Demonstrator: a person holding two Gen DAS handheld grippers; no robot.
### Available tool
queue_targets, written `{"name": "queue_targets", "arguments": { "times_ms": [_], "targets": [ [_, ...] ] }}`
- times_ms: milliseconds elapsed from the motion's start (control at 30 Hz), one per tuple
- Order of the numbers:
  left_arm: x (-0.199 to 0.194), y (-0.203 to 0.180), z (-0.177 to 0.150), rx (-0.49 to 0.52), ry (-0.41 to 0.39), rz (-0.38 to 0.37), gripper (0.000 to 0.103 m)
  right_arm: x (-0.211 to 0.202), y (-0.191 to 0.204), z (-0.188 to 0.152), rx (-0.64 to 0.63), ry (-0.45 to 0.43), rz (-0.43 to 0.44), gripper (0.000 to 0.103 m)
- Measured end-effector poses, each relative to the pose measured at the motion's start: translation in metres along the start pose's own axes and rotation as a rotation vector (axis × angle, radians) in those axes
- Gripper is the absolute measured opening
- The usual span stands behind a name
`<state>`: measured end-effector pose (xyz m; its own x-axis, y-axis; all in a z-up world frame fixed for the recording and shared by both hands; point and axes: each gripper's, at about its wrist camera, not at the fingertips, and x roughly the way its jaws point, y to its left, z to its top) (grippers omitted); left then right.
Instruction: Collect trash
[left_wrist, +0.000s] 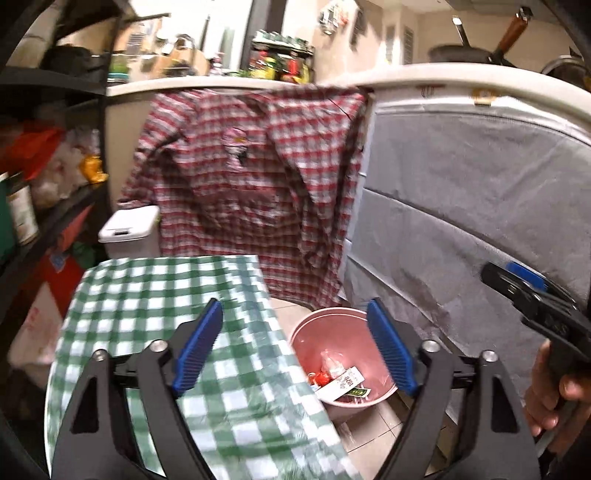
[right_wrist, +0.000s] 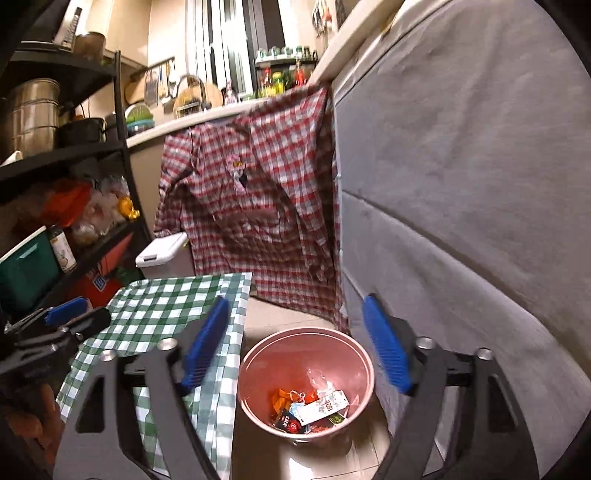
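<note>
We hold both grippers wide open with nothing in them. The left gripper (left_wrist: 295, 347) hangs over the right edge of the tabletop (left_wrist: 155, 295), which is covered in a green-and-white check cloth, with its right finger above the pink bin (left_wrist: 306, 332). The right gripper (right_wrist: 295, 345) hangs almost straight above the same bin (right_wrist: 258, 354), blue pads spread either side of its rim.

The bin stands on the tiled floor (right_wrist: 273, 314), just beside the tabletop and near the grey-covered panel (right_wrist: 461, 184) on its other side. The trash (right_wrist: 314, 406) sits at the bottom: a white printed carton or slip, orange and red wrappers, a dark packet, some clear plastic. From the left wrist view the same pile (left_wrist: 340, 380) shows, partly cut off by the tabletop edge.

Progress, as we judge it: collecting looks close to done. Several pieces are already in the bin, neither gripper carries anything, and the visible part of the cloth shows no loose item. The near part of the tabletop is hidden behind the gripper bodies and the frames are a bit smeared, so a small scrap could remain there; we cannot tell. What is left is probably a check of the tabletop and floor for stragglers.

A red check shirt (left_wrist: 251, 173) hangs behind, and a white lidded container (left_wrist: 129, 229) stands beyond the tabletop.
</note>
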<state>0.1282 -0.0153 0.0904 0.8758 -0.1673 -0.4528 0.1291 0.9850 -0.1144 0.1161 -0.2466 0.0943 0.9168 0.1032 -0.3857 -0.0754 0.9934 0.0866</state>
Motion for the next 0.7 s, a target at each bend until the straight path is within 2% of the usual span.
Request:
{"name": "queue_targets", "arguments": {
  "times_ms": [67, 200, 333, 433, 533, 700],
  "targets": [
    [-0.018, 0.005, -0.009, -0.032, -0.005, 0.011, 0.088, -0.019, 0.004, -0.008, -0.02, -0.026, -0.03, 0.097],
    [-0.051, 0.013, -0.029, -0.068, -0.009, 0.044, 0.094, -0.048, 0.012, -0.024, -0.048, -0.038, -0.054, 0.098],
    [-0.078, 0.014, -0.044, -0.064, -0.022, 0.093, 0.095, -0.073, 0.016, -0.049, -0.057, -0.032, -0.116, 0.098],
    [-0.096, 0.016, -0.06, -0.09, -0.026, 0.125, 0.095, -0.091, 0.016, -0.06, -0.022, -0.045, -0.097, 0.098],
    [-0.103, 0.015, -0.078, -0.095, -0.003, 0.167, 0.095, -0.101, 0.023, -0.069, -0.058, -0.048, -0.094, 0.098],
    [-0.098, 0.007, -0.088, -0.076, 0.038, 0.157, 0.095, -0.092, 0.026, -0.079, -0.087, 0.003, -0.1, 0.098]
  ]
}}
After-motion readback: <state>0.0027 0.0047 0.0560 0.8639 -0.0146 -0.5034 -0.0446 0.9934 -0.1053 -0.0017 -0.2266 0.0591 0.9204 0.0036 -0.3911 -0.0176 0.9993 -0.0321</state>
